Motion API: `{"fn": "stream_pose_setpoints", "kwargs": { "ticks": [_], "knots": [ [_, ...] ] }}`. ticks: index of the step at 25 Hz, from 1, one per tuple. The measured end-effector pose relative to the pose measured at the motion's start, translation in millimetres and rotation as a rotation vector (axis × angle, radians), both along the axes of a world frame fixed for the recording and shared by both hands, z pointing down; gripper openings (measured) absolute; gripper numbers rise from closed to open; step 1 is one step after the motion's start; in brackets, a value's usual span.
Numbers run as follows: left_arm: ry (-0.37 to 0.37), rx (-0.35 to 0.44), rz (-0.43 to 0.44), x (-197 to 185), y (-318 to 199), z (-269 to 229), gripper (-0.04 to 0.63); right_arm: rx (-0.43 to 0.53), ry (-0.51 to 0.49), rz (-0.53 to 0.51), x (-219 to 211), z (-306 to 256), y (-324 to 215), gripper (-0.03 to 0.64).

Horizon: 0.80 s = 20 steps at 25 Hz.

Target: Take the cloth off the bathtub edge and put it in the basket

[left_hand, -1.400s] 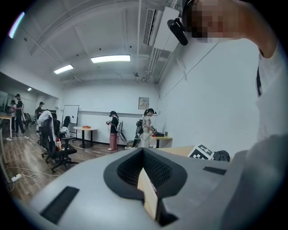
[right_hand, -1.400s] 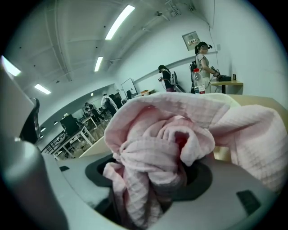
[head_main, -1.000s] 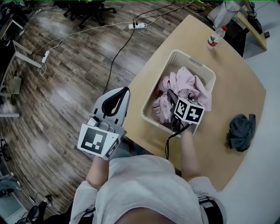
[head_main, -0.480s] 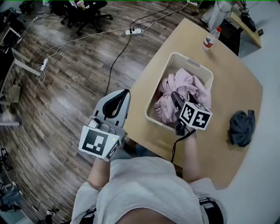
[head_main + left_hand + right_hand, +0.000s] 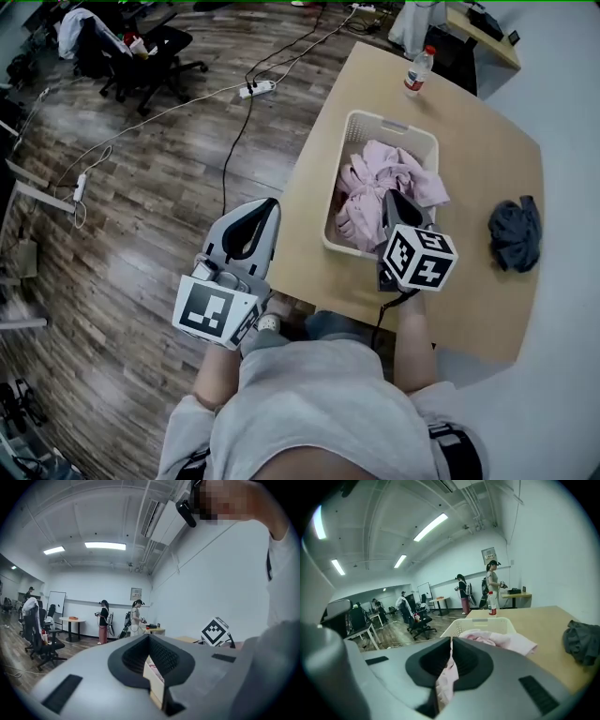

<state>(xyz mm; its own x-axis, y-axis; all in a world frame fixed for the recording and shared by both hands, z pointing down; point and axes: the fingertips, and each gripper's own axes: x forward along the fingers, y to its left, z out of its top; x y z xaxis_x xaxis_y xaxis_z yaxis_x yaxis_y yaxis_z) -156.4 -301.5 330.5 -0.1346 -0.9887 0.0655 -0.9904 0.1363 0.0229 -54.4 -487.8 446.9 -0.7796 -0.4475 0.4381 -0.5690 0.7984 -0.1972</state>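
A pale slatted basket stands on the wooden table with a crumpled pink cloth heaped inside it. My right gripper hovers over the basket's near end, jaws shut. In the right gripper view the right gripper has its pads together, and pink fabric shows through the slit below them. The basket and pink cloth lie just ahead. My left gripper hangs over the floor, left of the table, shut and empty, as the left gripper view also shows.
A dark grey cloth lies bunched on the table's right side, also in the right gripper view. A plastic bottle stands at the far edge. Cables and a power strip cross the wooden floor; office chairs stand beyond.
My right gripper has lifted out of the pink cloth toward the basket's near end, and its jaws have come together. The left gripper has stayed in place.
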Motion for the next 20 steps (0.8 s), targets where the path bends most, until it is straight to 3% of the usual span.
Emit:
{"fn": "stream_pose_setpoints", "kwargs": {
  "ticks": [8, 20],
  "knots": [
    [-0.009, 0.023, 0.096, -5, 37, -9, -0.003, 0.073, -0.050, 0.098, 14, -30, 47, 0.009],
    [-0.030, 0.066, 0.302, 15, 67, -20, -0.003, 0.195, -0.147, 0.158, 30, -79, 127, 0.009]
  ]
}}
